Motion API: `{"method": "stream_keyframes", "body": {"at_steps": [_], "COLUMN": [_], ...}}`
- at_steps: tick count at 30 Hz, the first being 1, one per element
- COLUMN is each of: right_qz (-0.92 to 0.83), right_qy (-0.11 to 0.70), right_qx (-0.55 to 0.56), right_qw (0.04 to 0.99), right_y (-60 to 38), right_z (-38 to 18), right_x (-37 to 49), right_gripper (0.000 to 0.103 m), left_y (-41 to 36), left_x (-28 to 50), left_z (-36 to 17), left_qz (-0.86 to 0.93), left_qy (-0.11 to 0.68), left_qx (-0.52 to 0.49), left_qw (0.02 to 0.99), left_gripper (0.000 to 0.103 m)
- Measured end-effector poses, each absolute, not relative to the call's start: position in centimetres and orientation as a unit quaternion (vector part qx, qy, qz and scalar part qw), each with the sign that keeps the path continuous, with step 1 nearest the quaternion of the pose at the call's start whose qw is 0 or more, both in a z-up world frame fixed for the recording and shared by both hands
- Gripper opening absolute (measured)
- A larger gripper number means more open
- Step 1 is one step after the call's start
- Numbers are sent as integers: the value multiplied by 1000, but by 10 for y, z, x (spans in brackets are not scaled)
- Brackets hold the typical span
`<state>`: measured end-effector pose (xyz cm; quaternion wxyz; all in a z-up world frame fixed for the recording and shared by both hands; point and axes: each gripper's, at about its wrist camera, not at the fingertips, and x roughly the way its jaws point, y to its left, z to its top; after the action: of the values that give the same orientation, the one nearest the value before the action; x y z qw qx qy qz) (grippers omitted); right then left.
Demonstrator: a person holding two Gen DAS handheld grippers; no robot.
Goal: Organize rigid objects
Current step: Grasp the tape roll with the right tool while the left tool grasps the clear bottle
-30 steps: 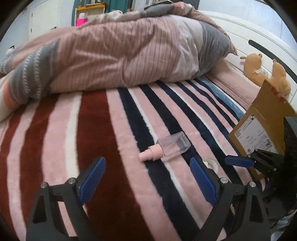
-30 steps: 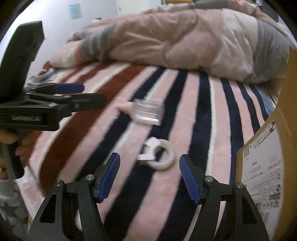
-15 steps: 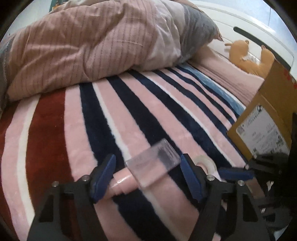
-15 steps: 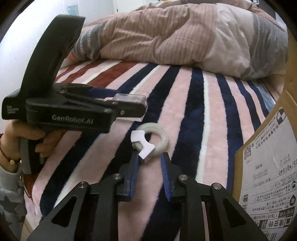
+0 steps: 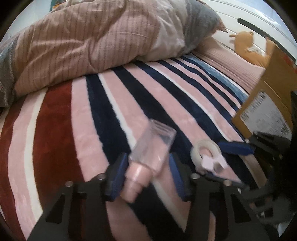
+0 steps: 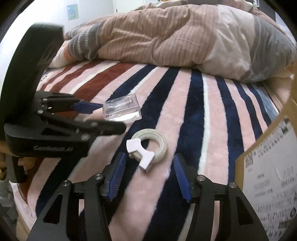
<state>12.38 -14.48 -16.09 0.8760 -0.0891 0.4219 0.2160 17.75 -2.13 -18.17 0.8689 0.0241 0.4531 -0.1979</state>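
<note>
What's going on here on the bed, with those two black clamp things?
A person is tidying small items off a striped blanket with two hand-held tools. The left gripper is shut on a clear bottle with a pink cap. The right gripper is open, with a white tape roll lying on the blanket just ahead of it. A cardboard box stands at the right.

Home bedroom: striped pink-navy-red plush blanket, rumpled pink-grey ribbed duvet, orange plush toy by white headboard.

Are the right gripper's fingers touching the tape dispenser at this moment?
Apart. The right wrist view shows the right gripper open, blanket visible between each pad and the tape dispenser.
</note>
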Motion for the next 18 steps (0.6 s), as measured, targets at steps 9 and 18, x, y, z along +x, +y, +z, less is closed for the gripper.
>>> {"method": "stream_keyframes", "body": {"at_steps": [9, 18], "right_qz": [217, 236], "right_qy": [410, 389], "right_qx": [-110, -110], "right_qw": [879, 884], "right_y": [-137, -133], "right_z": [-163, -137], "right_x": [130, 103], "right_gripper": [39, 39], "left_y": [-19, -6], "left_x": [180, 142], "left_z": [-180, -145], "left_qz": [-198, -180], "left_qy": [445, 417], "left_qx": [20, 16], "left_qw": [873, 891], "left_gripper": [35, 34]}}
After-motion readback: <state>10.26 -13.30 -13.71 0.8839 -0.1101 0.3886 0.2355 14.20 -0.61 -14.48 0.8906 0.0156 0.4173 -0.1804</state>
